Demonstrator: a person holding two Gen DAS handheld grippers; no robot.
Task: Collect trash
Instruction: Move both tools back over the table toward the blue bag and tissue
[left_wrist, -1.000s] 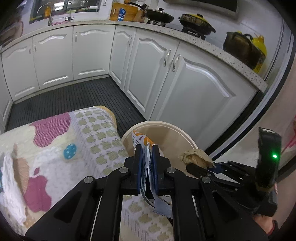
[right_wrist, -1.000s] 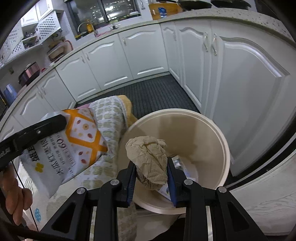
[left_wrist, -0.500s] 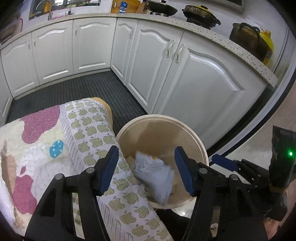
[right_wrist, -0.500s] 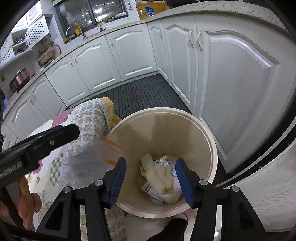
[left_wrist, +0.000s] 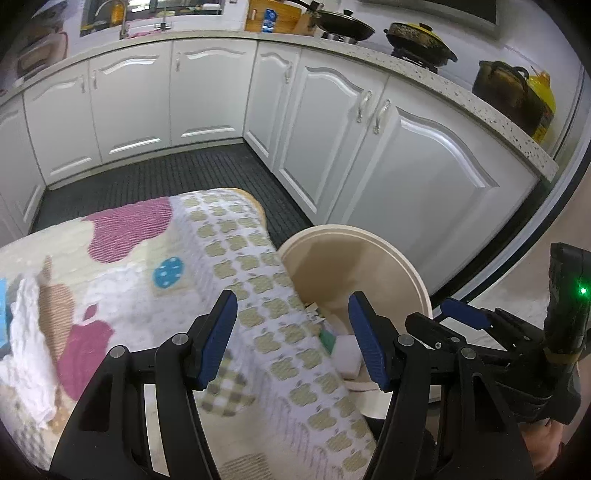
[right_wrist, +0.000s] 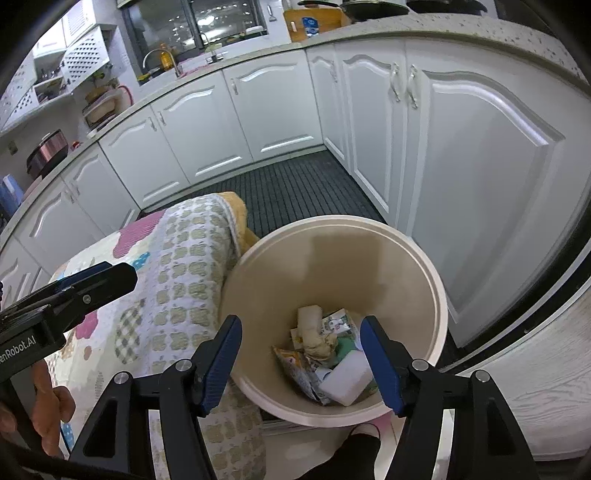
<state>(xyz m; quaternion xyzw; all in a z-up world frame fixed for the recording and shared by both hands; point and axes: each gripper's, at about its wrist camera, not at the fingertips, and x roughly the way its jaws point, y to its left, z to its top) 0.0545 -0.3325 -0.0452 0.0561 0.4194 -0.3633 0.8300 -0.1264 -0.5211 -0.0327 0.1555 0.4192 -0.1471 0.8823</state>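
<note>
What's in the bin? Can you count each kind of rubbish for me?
Crumpled paper ball: 1
White foam block: 1
Printed wrappers: 2
Total: 4 I can make out in the bin; more may hide underneath.

White cabinets (left_wrist: 207, 96) run along the walls under a speckled bench (left_wrist: 461, 94), which carries a yellow-lidded pot (left_wrist: 419, 37), a black pan (left_wrist: 343, 24) and a wooden board (left_wrist: 273, 16). A dark ribbed mat (left_wrist: 177, 177) covers the floor. A patterned quilt (left_wrist: 221, 258) with apple prints lies in front.
</note>
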